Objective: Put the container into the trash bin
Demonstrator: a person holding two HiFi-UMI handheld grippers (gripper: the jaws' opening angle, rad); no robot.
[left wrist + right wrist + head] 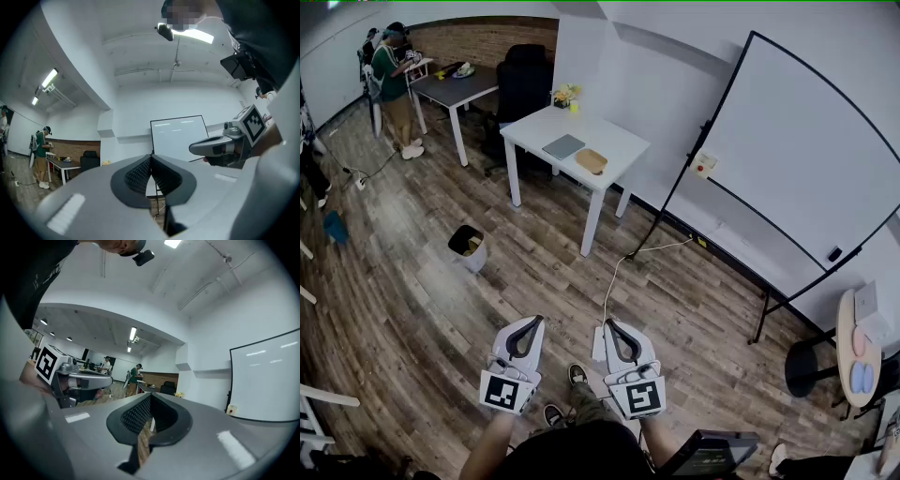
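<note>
The left hand-held gripper (528,325) and right hand-held gripper (611,326) are held low and close to the body. Each has its jaws pressed together on nothing, which looks like a walking posture ahead of any reach. The container (591,160), seemingly the tan shallow dish, lies near the white worktop's (614,141) nearer corner, beside a grey pad (563,145). The open-topped trash bin (469,246) stands on the floor just left of the worktop. The plank floor between is bare, though a white cable (614,277) crosses ahead and the whiteboard stand (797,150) bounds the right.
</note>
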